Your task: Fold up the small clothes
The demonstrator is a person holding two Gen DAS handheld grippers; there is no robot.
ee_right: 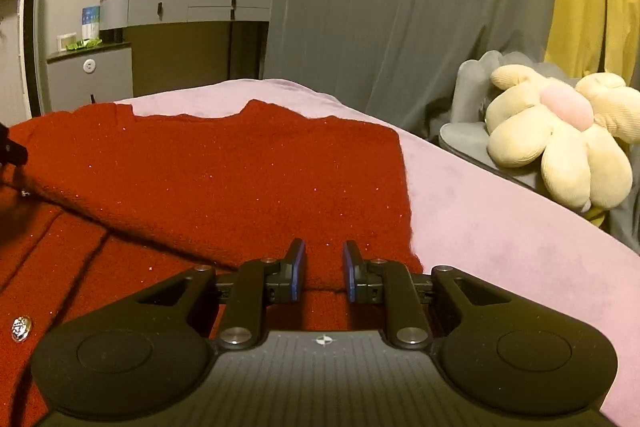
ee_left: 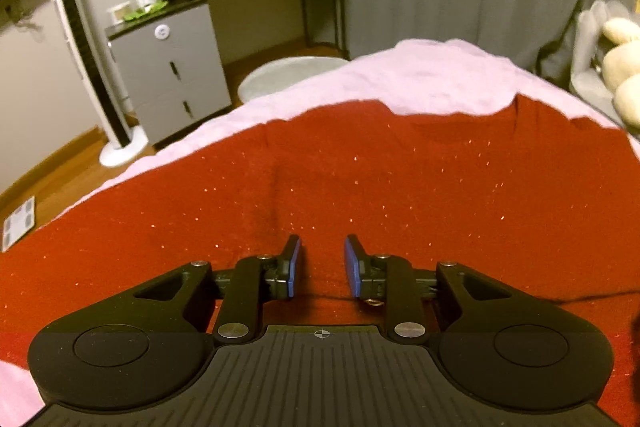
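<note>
The red knit (ee_left: pixel 360 179) lies spread flat on a pink bedspread (ee_left: pixel 420 75), covering most of the bed's near part. It is a sparkly cardigan; in the right wrist view a metal button (ee_right: pixel 21 327) shows on its front panel at lower left, and a folded layer lies across the top with its edge running diagonally.

The left gripper (ee_left: pixel 322 267) hangs just over the middle of the knit, its blue pads (ee_left: pixel 295 267) a narrow gap apart. Only flat red cloth shows through that gap; nothing is pinched between the pads, and whether the tips touch the cloth I cannot tell.

The right gripper (ee_right: pixel 323 271) sits over the knit's right edge (ee_right: pixel 408 211), close to where red meets pink. Its pads (ee_right: pixel 298 271) stand a small gap apart as well. Cloth shows between them, but no raised fold, so it grips nothing that I can see.

At the far left of the right wrist view a dark part of the other gripper (ee_right: pixel 12 151) juts in over the knit.

A flower-shaped plush (ee_right: pixel 560 147) rests beside the bed on the right.
</note>
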